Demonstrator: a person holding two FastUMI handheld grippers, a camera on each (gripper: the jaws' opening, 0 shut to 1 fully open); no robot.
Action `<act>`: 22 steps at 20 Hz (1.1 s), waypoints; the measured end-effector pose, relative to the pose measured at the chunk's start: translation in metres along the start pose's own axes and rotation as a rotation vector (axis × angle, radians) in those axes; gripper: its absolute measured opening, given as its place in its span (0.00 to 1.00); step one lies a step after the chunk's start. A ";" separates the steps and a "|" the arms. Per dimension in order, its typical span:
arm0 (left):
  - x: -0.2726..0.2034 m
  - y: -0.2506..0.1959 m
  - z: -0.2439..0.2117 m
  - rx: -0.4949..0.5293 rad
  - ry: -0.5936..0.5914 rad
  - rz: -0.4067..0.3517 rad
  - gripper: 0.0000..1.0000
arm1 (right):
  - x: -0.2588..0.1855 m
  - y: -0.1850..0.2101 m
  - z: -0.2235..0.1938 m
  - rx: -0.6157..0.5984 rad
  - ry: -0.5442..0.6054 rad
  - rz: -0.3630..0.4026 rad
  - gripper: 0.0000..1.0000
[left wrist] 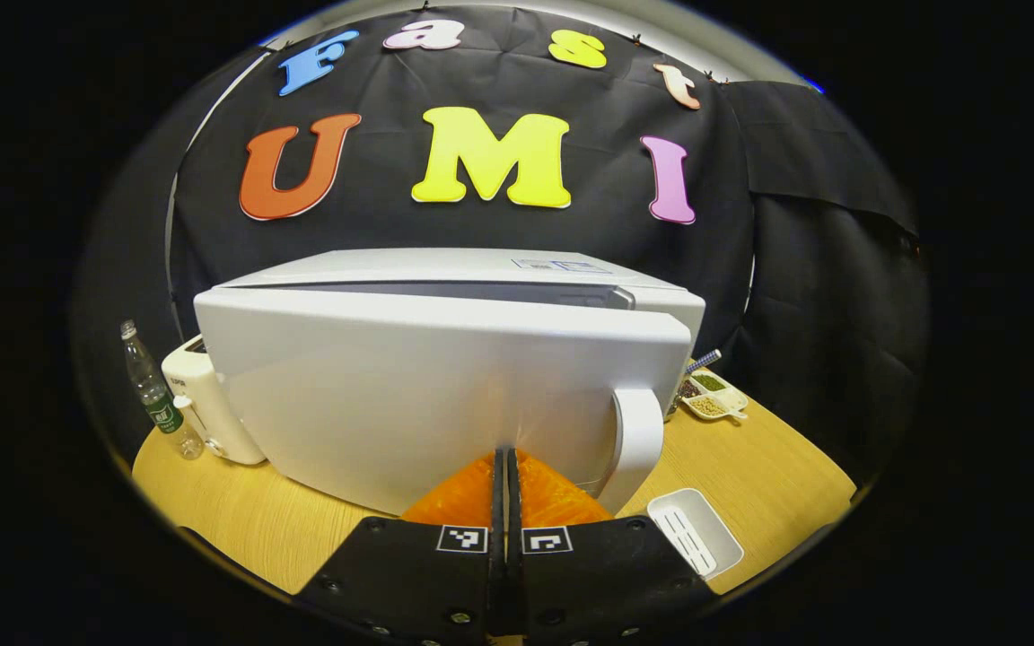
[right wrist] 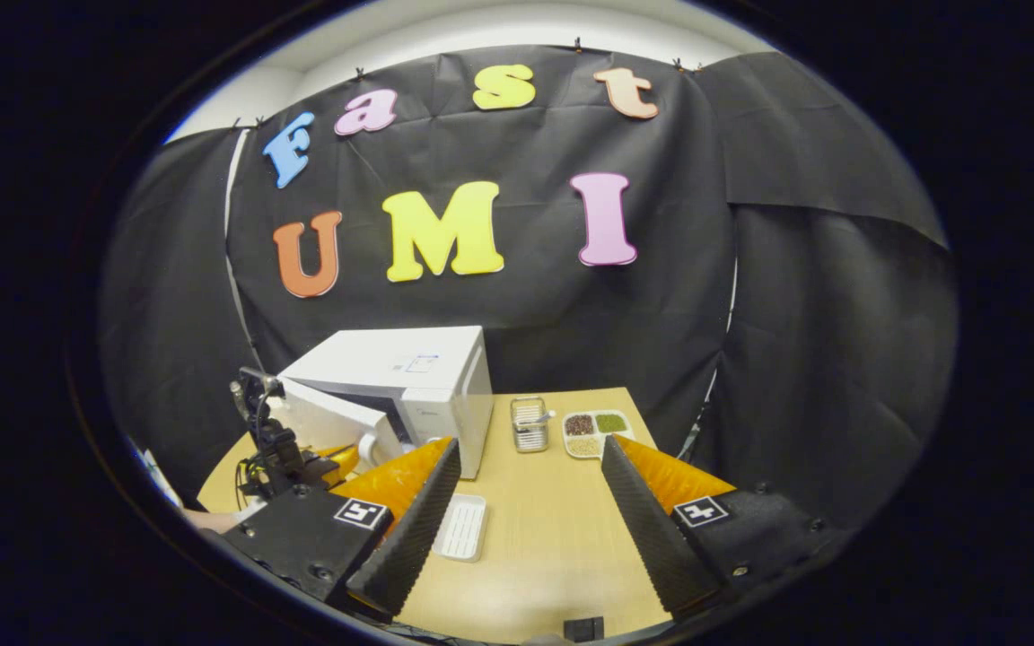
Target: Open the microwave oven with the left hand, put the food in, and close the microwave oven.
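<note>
Against the ajar microwave door (left wrist: pixel 409 395), set left gripper (left wrist: pixel 505 475) closed on nothing, probably to push it shut. Parked right gripper (right wrist: pixel 529 446) open and empty over the table (right wrist: pixel 553 556), clear of the swing; could not place the food

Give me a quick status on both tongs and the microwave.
Left tongs shut, pressed against microwave door. Door nearly closed. Right tongs open, empty, above table. Nothing blocking.

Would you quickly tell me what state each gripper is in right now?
Left gripper: closed, holding nothing, against the microwave door.
Right gripper: open, empty.
</note>
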State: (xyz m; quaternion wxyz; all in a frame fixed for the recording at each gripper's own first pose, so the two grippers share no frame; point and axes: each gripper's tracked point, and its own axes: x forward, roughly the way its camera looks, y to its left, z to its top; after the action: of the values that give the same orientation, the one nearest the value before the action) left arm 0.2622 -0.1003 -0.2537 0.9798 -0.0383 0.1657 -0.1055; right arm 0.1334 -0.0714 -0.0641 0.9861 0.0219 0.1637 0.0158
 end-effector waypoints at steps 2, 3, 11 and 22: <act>0.014 0.000 0.004 0.014 0.000 0.015 0.00 | 0.009 -0.007 0.001 0.004 0.008 0.006 1.00; 0.021 0.002 0.006 0.023 -0.006 0.029 0.00 | 0.012 -0.009 0.002 0.013 0.008 0.011 0.91; 0.028 -0.001 0.006 0.023 0.015 0.066 0.00 | 0.032 -0.019 -0.001 0.023 0.038 0.051 0.90; 0.029 -0.003 0.008 0.005 0.027 0.094 0.00 | 0.031 -0.013 0.003 0.012 0.028 0.086 1.00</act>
State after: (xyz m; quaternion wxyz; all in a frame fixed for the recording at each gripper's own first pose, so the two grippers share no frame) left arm 0.2912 -0.1096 -0.2554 0.9815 -0.0264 0.1800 -0.0603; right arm 0.1642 -0.0833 -0.0716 0.9820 0.0347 0.1764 0.0573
